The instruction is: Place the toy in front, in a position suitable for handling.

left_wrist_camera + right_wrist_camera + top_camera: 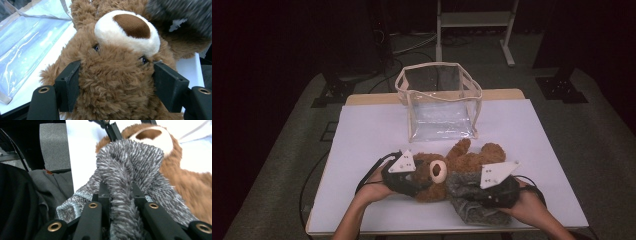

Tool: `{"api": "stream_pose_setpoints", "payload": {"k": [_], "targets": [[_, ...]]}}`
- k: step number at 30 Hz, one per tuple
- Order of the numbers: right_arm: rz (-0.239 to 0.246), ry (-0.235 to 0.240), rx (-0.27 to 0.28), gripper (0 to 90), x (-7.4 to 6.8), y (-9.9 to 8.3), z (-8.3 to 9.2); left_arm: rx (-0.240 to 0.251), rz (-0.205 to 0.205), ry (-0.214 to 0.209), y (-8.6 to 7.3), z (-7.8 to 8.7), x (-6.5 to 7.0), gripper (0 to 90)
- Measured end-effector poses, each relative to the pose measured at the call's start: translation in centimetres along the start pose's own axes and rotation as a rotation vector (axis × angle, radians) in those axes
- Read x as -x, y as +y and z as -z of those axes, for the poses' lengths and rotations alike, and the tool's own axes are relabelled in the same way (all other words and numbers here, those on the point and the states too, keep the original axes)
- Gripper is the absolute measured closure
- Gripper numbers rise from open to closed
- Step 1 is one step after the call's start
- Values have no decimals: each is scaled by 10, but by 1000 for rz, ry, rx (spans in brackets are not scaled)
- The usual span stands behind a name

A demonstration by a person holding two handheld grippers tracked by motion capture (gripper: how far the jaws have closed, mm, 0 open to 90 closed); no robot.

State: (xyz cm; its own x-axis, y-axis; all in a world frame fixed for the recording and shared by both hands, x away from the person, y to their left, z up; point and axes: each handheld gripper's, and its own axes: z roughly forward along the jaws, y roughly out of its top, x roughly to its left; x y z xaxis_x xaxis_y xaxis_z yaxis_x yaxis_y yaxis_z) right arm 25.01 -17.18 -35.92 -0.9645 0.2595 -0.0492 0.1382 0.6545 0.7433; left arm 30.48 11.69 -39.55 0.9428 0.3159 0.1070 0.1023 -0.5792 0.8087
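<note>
A clear plastic bag (439, 100) with cream trim stands upright and open-topped on the white table (367, 135), well beyond both tools. A white metal frame (474, 22) stands on the grey floor (602, 130) farther back.

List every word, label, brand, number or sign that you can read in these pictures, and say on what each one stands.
None can be read: the teddy bear, the grey knit garment, the clear bag and the white table cover show no print. The white patch on the garment could be a tag; it is too blurred to tell.
</note>
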Motion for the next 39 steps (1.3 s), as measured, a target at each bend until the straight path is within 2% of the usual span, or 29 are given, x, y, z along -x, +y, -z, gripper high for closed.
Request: {"api": "stream_pose_setpoints", "payload": {"k": [4,8,11,16,20,22,26,32,35,39], "targets": [[12,11,-31,760,4,2,-24,-4,-2,1,0,0,0,286],[13,15,-57,760,3,-10,-37,-6,-7,-2,-1,1,0,285],[0,16,-54,760,0,-20,-35,-5,-6,1,-1,1,0,281],[-33,9,-78,759,-6,-42,-23,-4,-3,1,-1,1,1,279],[-85,21,-40,759,-8,-48,-8,-2,-1,-3,-1,0,1,279],[-100,22,-8,759,-9,-45,1,-4,-1,-7,-1,0,1,279],[-94,16,45,759,-4,-30,14,-7,-7,-11,-1,0,2,277],[-56,2,99,759,12,2,18,-19,-29,-13,-2,0,6,271],[-36,-12,92,759,19,13,12,-31,-50,-14,-1,1,7,269],[-6,-38,33,758,27,22,-6,-31,-54,-14,-2,1,9,268]]}}
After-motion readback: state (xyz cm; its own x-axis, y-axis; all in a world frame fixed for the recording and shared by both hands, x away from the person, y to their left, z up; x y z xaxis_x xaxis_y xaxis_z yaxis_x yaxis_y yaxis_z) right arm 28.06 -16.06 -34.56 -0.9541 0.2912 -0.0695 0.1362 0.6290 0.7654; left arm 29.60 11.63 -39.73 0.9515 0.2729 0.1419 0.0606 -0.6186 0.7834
